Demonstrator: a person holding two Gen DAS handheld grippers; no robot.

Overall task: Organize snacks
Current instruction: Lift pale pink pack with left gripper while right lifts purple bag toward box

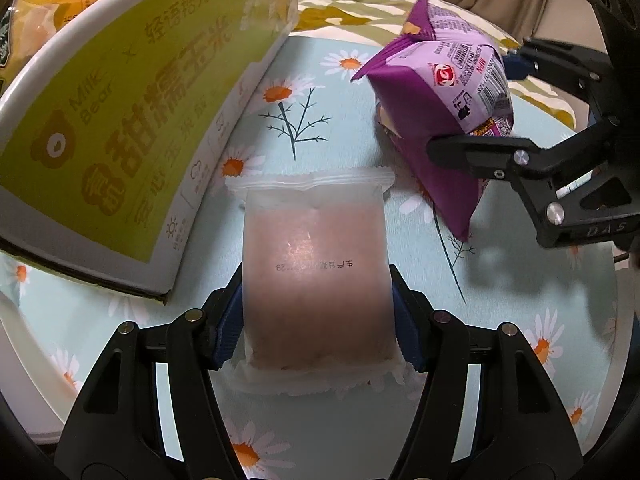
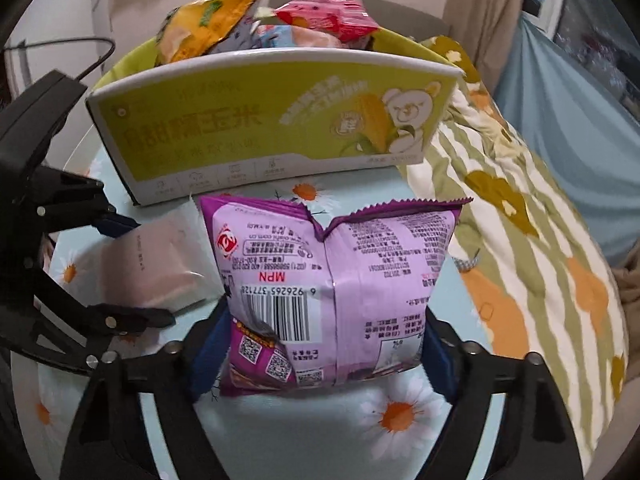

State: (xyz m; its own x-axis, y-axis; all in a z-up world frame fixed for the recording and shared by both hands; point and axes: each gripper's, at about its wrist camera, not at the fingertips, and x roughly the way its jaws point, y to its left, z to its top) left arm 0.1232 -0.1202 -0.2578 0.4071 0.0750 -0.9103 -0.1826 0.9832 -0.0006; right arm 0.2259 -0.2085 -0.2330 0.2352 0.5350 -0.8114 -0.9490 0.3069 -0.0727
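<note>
left jaws: narrow, blue pads pressed on both long edges of translucent frosted pouch with pinkish-brown cake inside (image 1: 316, 276); left gripper (image 1: 318, 320) gripping it near the bottom seal
right jaws: mid-width, pads against both sides of puffy purple foil snack bag with barcode (image 2: 340, 288); right gripper (image 2: 326, 344) clamped on its lower half, bag sides slightly dented
pouch position: low over round table with pale blue daisy-print cloth (image 1: 344, 128); contact with cloth cannot tell; just beside the box corner
purple bag position: tilted, back side up, lower corner at or near the cloth; right of the pouch, close but apart
target: yellow-green cardboard box with white rim, bear and corn print (image 2: 280, 128); stands at far side of table, touching the cloth
box contents: orange-yellow crisp bag (image 2: 208, 24), red-pink packet (image 2: 332, 16), more underneath; pile above the rim already
step: both grasps look made, lift and transfer to box pending
next move: raise each item clear of the front wall, carry over rim, release on top of the pile
needs: stagger the two hands, little free space in the box opening
risk: puffy bag prone to slip or roll off the heap; pouch soft, easy on squeeze
surroundings: striped floral quilt (image 2: 520, 208) right of table, no role
</note>
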